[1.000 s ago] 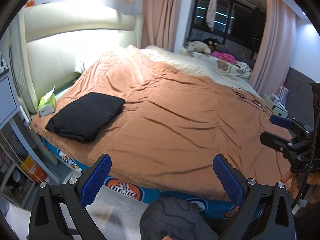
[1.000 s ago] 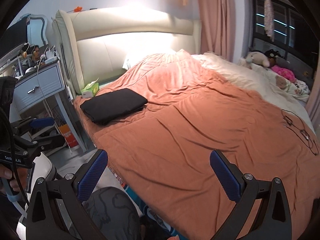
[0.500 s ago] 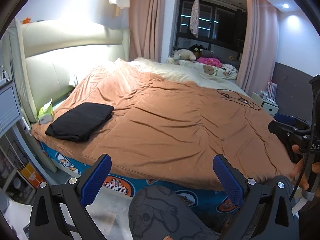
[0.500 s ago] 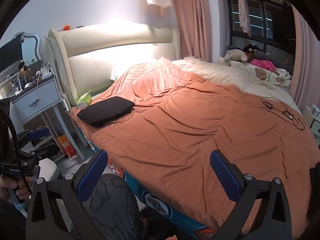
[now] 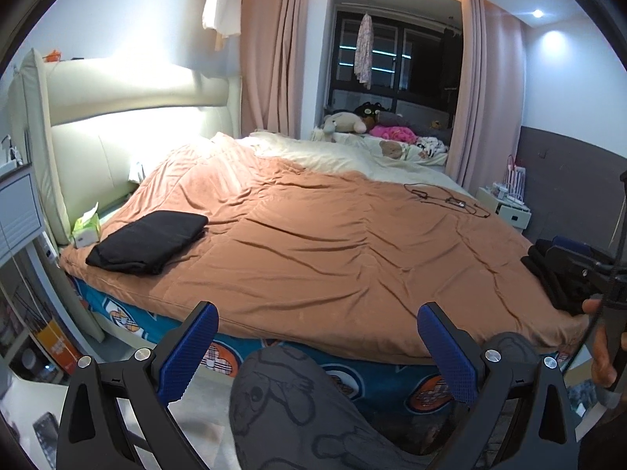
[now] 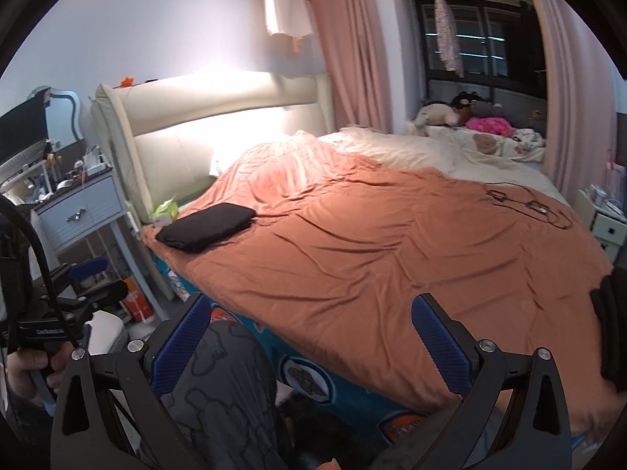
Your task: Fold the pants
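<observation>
Nightstand (image 6: 80, 207) fills right view only; both show folded pants (image 5: 149, 241)

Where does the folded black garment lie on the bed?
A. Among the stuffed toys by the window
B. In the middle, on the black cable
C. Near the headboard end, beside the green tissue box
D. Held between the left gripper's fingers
C: the folded black garment rests on the orange blanket at the headboard end, next to the green tissue box, with neither gripper touching it.

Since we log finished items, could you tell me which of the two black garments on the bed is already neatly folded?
The black garment beside the tissue box near the headboard is folded flat; the other, at the bed's right edge, is bunched.
</observation>
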Demonstrator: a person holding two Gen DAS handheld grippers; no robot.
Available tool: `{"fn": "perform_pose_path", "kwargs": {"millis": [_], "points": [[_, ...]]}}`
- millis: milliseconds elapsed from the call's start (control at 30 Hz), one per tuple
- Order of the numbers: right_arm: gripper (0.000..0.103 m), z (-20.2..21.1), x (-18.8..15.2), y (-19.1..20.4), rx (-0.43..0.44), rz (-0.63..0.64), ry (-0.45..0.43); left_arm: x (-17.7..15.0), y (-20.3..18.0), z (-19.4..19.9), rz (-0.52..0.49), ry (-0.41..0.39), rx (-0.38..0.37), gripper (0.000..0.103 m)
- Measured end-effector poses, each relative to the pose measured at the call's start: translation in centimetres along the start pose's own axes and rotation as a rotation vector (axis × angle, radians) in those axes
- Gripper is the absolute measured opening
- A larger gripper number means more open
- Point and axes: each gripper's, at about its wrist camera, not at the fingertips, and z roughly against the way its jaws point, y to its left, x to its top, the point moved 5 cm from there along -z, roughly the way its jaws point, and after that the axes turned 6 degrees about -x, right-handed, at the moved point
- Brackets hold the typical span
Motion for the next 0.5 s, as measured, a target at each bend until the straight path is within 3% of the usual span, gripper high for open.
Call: {"fn": "perform_pose_path", "kwargs": {"millis": [200,500], "points": [[0.103,1.2,-2.0,-0.3,-0.013,-0.029,-0.010,-0.7,-1.4,1.4,-0.016,-0.037,-0.010,0.102],[0.103,2.6,-5.0,0.0,-0.003,-0.030,-0.025,-2.0,-1.7,1.1,-0.028,-0.028,0.016,0.103]]}}
